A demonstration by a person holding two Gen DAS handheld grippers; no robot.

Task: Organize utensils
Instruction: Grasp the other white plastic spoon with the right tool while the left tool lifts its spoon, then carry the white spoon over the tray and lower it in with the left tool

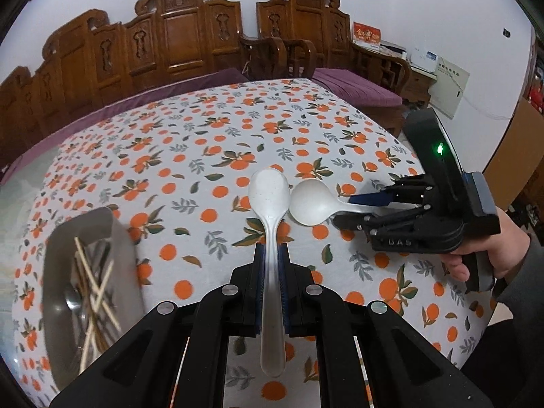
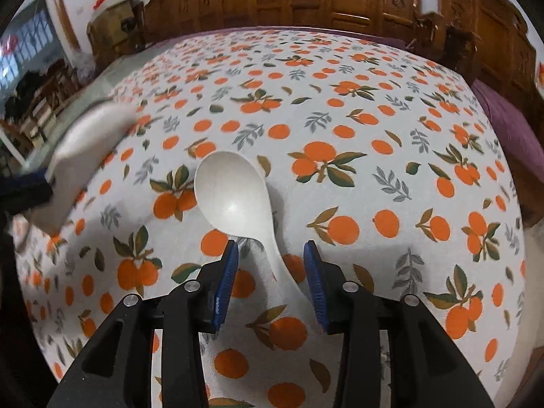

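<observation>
My left gripper [image 1: 271, 250] is shut on the handle of a long white spoon [image 1: 270, 204] and holds it above the table, bowl forward. That spoon shows blurred at the left of the right wrist view [image 2: 85, 156]. A second, rounder white spoon [image 1: 312, 202] lies on the orange-print tablecloth; in the right wrist view it [image 2: 234, 193] is in the middle. My right gripper [image 2: 270, 255] is open, its blue pads [image 2: 228, 272] on either side of this spoon's handle, not touching it. It also shows in the left wrist view [image 1: 343, 209].
A grey utensil holder [image 1: 88, 292] with several chopsticks stands at the table's left. Carved wooden chairs [image 1: 190, 40] with purple cushions stand behind the table [image 2: 340, 119]. The table's right edge drops off beside the hand holding the right gripper.
</observation>
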